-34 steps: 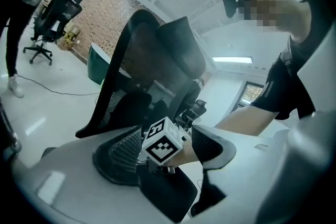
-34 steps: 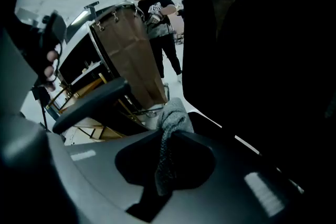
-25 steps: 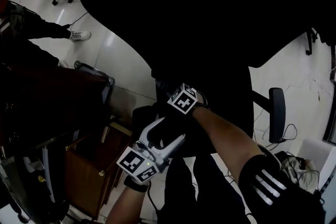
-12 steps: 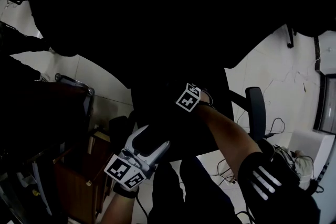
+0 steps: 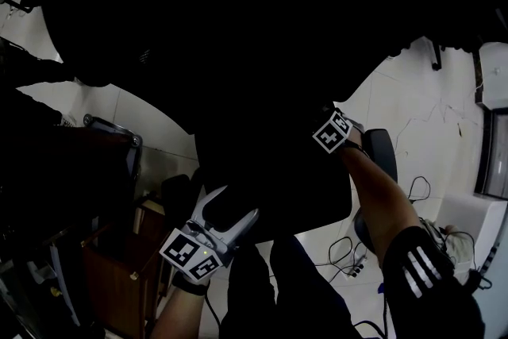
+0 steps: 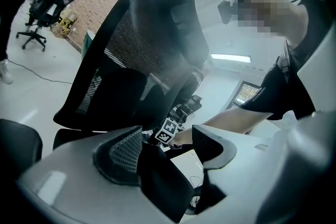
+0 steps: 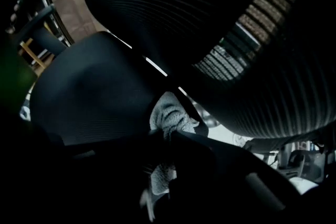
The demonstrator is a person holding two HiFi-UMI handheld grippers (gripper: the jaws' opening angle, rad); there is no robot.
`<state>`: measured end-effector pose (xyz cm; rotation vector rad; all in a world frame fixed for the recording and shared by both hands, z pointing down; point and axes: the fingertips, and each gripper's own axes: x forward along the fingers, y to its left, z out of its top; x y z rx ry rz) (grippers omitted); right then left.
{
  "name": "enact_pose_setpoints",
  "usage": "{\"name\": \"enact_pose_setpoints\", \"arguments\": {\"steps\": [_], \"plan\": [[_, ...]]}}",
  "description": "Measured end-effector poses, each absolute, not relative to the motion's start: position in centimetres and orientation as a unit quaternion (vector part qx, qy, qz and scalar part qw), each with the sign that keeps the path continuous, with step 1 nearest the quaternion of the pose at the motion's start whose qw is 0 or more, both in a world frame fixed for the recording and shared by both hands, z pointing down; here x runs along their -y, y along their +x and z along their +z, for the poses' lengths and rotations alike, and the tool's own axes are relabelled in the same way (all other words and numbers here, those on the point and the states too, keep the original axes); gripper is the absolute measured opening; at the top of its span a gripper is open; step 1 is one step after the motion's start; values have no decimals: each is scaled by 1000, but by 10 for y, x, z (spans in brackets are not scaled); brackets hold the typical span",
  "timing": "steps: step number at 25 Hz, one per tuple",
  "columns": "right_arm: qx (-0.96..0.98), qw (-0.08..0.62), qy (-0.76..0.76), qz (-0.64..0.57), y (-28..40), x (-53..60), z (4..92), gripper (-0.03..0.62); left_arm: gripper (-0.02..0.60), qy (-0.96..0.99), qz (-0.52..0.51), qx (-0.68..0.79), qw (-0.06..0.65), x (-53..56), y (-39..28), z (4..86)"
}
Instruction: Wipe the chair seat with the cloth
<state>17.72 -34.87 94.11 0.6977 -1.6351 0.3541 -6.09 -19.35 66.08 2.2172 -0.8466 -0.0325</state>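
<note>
Head view: the scene was very dark. The left gripper point(image 5: 226, 212) was low and left of centre, its two pale fingers spread, pointing up at the black office chair point(image 5: 270, 171). The right gripper point(image 5: 333, 131) showed only its marker cube against the chair's right side; its jaws were lost in the dark. A bare forearm ran down to a black sleeve with white stripes point(image 5: 417, 275). White floor tiles point(image 5: 444, 115) lay to the right.

Left gripper view: the jaws stood wide apart and released, grasping nothing. Between them were the right gripper's marker cube point(image 6: 169, 131) and a black shape I could not identify. The chair's mesh backrest point(image 6: 131, 55) rose beyond.

Right gripper view: the jaws were clenched on a grey striped cloth point(image 7: 169, 115), which bunched above them against the rounded dark chair seat point(image 7: 94, 97), under the ribbed backrest.
</note>
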Motion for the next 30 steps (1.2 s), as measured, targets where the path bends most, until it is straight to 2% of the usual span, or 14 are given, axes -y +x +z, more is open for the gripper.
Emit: {"name": "enact_pose_setpoints", "arguments": {"steps": [3, 7, 12, 16, 19, 22, 30], "plan": [[742, 573, 302, 175, 143, 345, 929, 29, 322, 865, -13, 336, 372, 193, -66, 659], [807, 498, 236, 214, 29, 302, 919, 29, 322, 858, -10, 351, 374, 190, -81, 662], [854, 473, 126, 179, -118, 238, 917, 29, 322, 848, -12, 375, 374, 188, -101, 663], [858, 481, 79, 161, -167, 207, 928, 29, 322, 848, -10, 379, 371, 181, -108, 666], [856, 480, 84, 172, -162, 209, 939, 29, 321, 845, -10, 384, 372, 180, -115, 669], [845, 496, 99, 176, -128, 218, 948, 29, 321, 841, -7, 386, 379, 177, -117, 675], [765, 562, 237, 207, 79, 257, 963, 29, 322, 848, -13, 367, 383, 177, -98, 666]]}}
